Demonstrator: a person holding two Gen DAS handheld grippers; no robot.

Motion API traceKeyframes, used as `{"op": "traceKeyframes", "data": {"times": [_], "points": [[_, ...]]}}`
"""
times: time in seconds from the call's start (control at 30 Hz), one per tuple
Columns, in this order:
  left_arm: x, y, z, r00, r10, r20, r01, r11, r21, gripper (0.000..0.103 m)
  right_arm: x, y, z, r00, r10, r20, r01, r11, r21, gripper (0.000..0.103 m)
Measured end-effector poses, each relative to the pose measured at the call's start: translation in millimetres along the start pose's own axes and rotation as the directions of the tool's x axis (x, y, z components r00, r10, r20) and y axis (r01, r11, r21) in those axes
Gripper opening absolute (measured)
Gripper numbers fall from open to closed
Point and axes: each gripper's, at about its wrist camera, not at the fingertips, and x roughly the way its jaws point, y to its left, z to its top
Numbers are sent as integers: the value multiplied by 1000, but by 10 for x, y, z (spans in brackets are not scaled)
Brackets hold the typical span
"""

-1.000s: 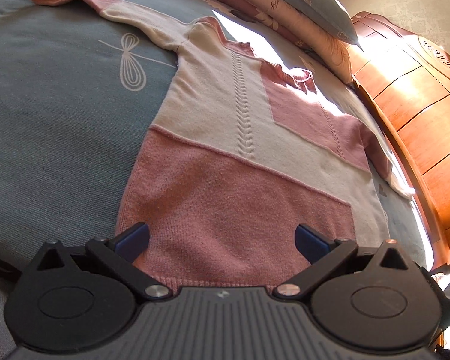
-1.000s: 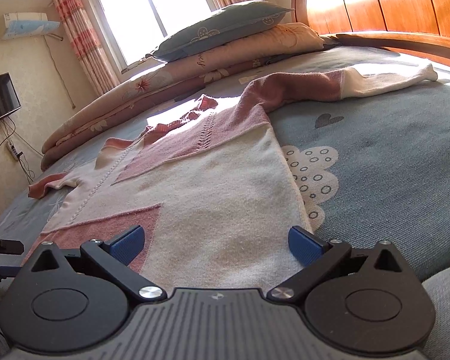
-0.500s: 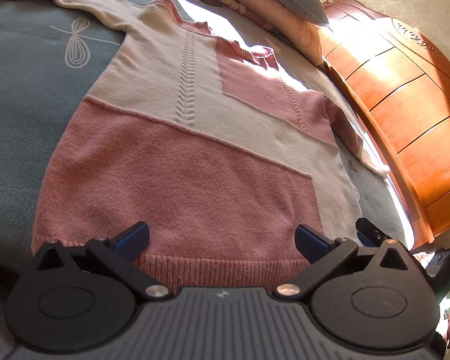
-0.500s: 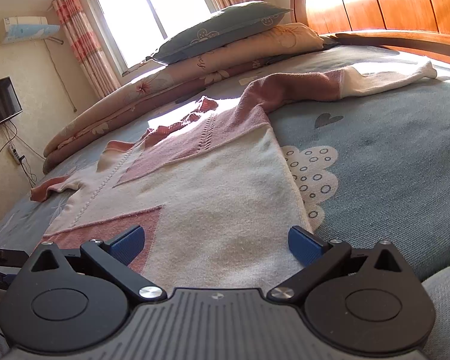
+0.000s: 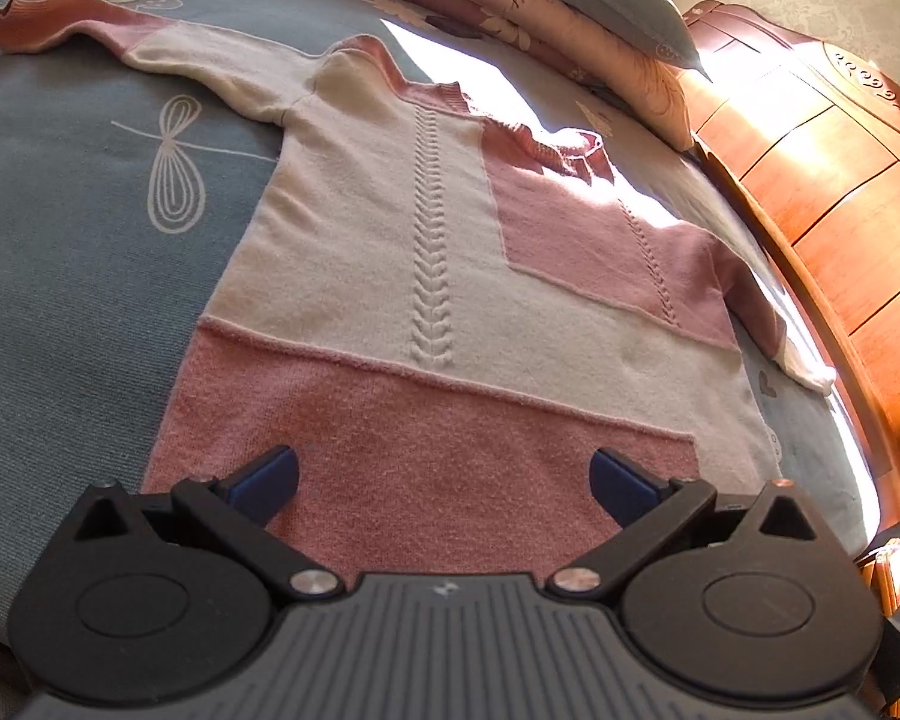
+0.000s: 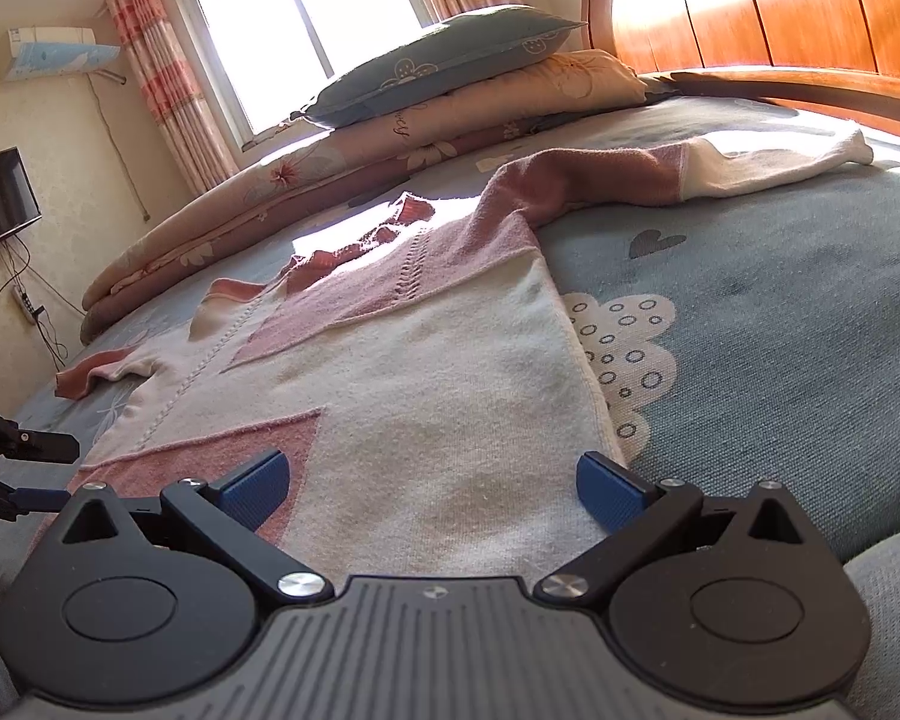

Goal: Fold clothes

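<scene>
The left gripper (image 5: 444, 480) has its blue pads (image 5: 267, 474) spread wide, with nothing between them. It hovers low over the hem end of the sweater (image 5: 450, 300), pink knit showing in the gap between the fingers; whether the pads touch the fabric cannot be told. It points along the garment's length toward the collar — the cable-knit stripe runs straight ahead of it.

The right gripper (image 6: 429, 483) is likewise wide open and empty. Its fingers straddle the cream lower corner of the sweater (image 6: 402, 372), the garment's side edge running just inside the right pad (image 6: 606, 489). Contact with the cloth cannot be judged here either. In the right wrist view, the left gripper's fingers (image 6: 42, 447) show far to the left, also parted, just beside the hem.

The sweater lies flat and face up on the blue bedspread (image 6: 780, 330), both sleeves stretched out to the sides: ahead and left of the left gripper lies the pink-cuffed sleeve (image 5: 90, 30), ahead and right of the right gripper the cream-cuffed one (image 6: 750, 165). Beyond the collar, stacked pillows (image 6: 450, 84) lie against the wooden headboard (image 6: 750, 0).
</scene>
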Motion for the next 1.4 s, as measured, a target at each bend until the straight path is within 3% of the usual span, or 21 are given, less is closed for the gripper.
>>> {"op": "traceKeyframes", "data": {"times": [0.13, 0.27, 0.47, 0.57, 0.67, 0.9, 1.03, 1.23, 1.3, 1.4], "points": [[-111, 58, -168, 999, -25, 38, 24, 999, 24, 102, 7, 15, -2, 1000, -8, 0, 8, 1000, -9, 103], [-194, 39, -116, 999, -12, 35, 10, 999, 37, 102, 21, 45, -9, 1000, -26, 4, 26, 1000, -18, 103], [-66, -191, 461, 995, -43, 90, 33, 993, 111, 102, 20, 26, 1, 1000, -14, 21, 13, 1000, 26, 103], [219, -346, 824, 993, -56, 104, 39, 986, 161, 102, 19, 0, 9, 1000, 4, 28, -5, 999, 47, 103], [616, -384, 1096, 995, -43, 95, 29, 988, 150, 102, 19, -25, 17, 999, 22, 36, -24, 997, 69, 103], [1035, 8, 1232, 995, -37, 98, 38, 999, -12, 102, 70, -7, 37, 999, 29, 23, -30, 998, 51, 103], [869, 191, 1210, 986, 77, 148, -79, 997, 11, 102, 99, 24, 31, 1000, 21, 19, -21, 999, 26, 103], [744, 207, 1348, 991, 3, 130, -7, 1000, 29, 102, 116, 30, 23, 1000, 20, 21, -20, 1000, 16, 103], [771, 127, 1442, 989, -19, 147, 12, 999, 44, 102, 119, 35, 20, 1000, 18, 22, -18, 1000, 13, 103], [958, 102, 1567, 992, -64, 110, 63, 998, 9, 102, 129, 51, 22, 1000, 13, 20, -13, 1000, 6, 103]]}}
